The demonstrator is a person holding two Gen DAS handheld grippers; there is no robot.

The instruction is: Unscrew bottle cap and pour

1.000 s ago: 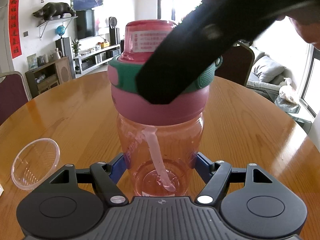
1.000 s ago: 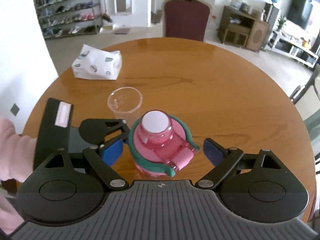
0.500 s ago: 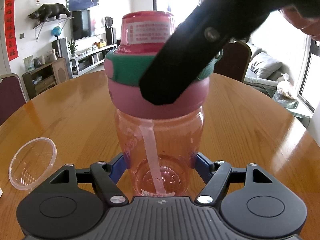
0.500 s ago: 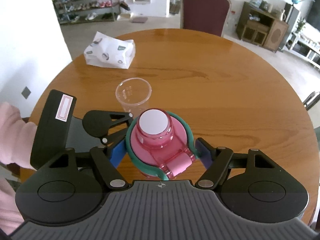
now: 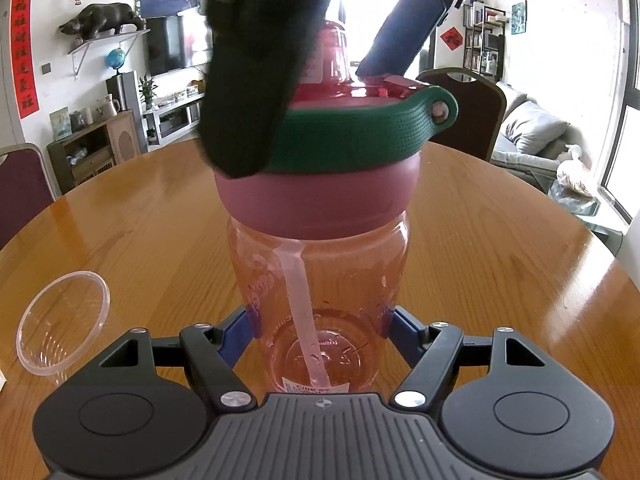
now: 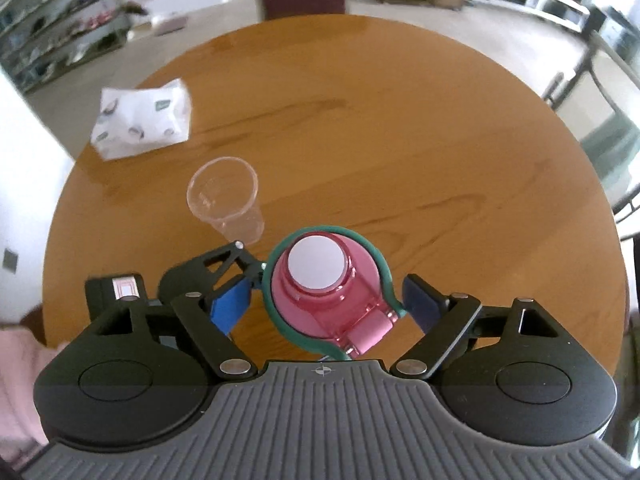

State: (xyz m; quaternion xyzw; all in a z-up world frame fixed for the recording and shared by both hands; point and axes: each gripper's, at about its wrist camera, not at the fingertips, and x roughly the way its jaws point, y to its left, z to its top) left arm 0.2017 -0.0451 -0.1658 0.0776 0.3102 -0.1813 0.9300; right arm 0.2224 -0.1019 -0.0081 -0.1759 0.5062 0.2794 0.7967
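Left gripper point(image 5: 320, 330): clamped on the lower body of the pink water bottle point(image 5: 318, 292), blue pads pressed against both sides.
Right gripper point(image 6: 326, 300): above the bottle, pointing steeply down; jaws opening, pads clear of the cap on either side (a visible gap at each pad).
Cap point(image 6: 326, 292): pink screw lid with a green carry loop around it, between the right gripper's fingers, seated on the bottle.
Bottle: upright on the tabletop point(image 5: 500, 248), translucent, a pale straw inside.
Cup point(image 6: 224, 198): clear plastic, empty, upright on the tabletop just beyond the left gripper.
Tissue pack point(image 6: 142, 122): white, near the far left edge, well apart from the cup.
Person: a pink sleeve point(image 6: 20, 380) at the lower left.
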